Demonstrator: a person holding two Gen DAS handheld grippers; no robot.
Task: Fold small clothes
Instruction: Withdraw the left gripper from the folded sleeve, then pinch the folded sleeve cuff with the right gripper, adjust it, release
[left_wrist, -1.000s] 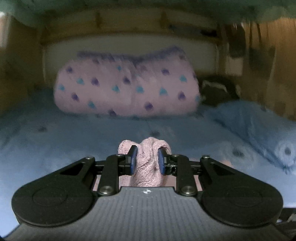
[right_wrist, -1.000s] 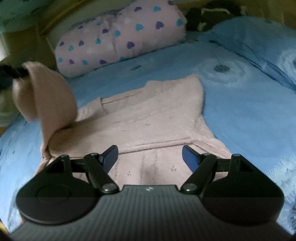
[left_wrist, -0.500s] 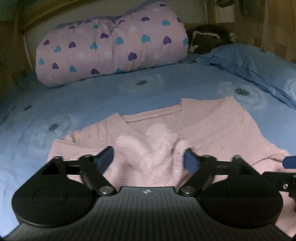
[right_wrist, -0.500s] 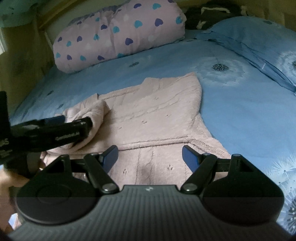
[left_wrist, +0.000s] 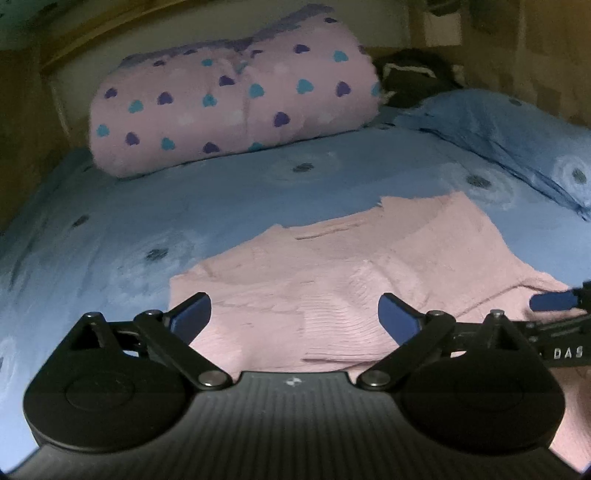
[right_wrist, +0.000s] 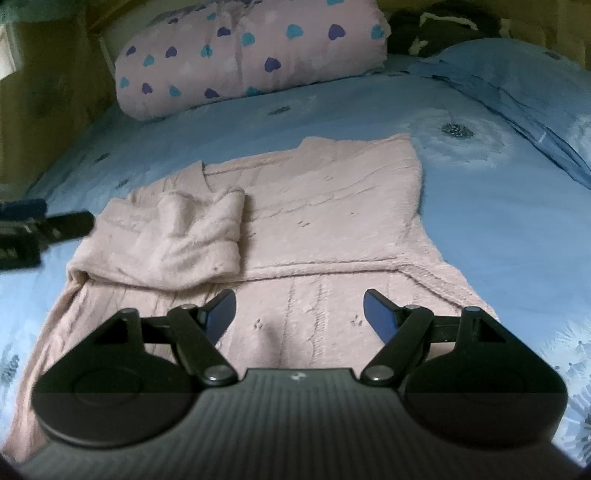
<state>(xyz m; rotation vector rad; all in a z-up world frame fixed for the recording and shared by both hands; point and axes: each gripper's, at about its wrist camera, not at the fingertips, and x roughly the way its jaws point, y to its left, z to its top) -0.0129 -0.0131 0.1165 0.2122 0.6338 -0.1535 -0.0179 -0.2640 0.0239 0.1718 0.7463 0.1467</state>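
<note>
A small pink knitted sweater (right_wrist: 325, 221) lies flat on the blue bedsheet (right_wrist: 498, 229); it also shows in the left wrist view (left_wrist: 351, 266). Its left sleeve (right_wrist: 192, 240) is folded inward across the body. My left gripper (left_wrist: 294, 314) is open and empty, just above the sweater's left side; it also shows at the left edge of the right wrist view (right_wrist: 33, 229). My right gripper (right_wrist: 300, 312) is open and empty over the sweater's lower part, and one of its blue fingertips (left_wrist: 550, 301) shows in the left wrist view.
A rolled pink blanket with hearts (left_wrist: 236, 107) lies at the bed's head. A blue pillow (left_wrist: 517, 140) lies at the right, with a dark item (left_wrist: 413, 81) behind it. Wooden walls (left_wrist: 29, 110) enclose the bed.
My left gripper carried the sleeve down onto the sweater's body, opened and let it go, then drew back to the left. The right gripper stayed open and barely moved.
</note>
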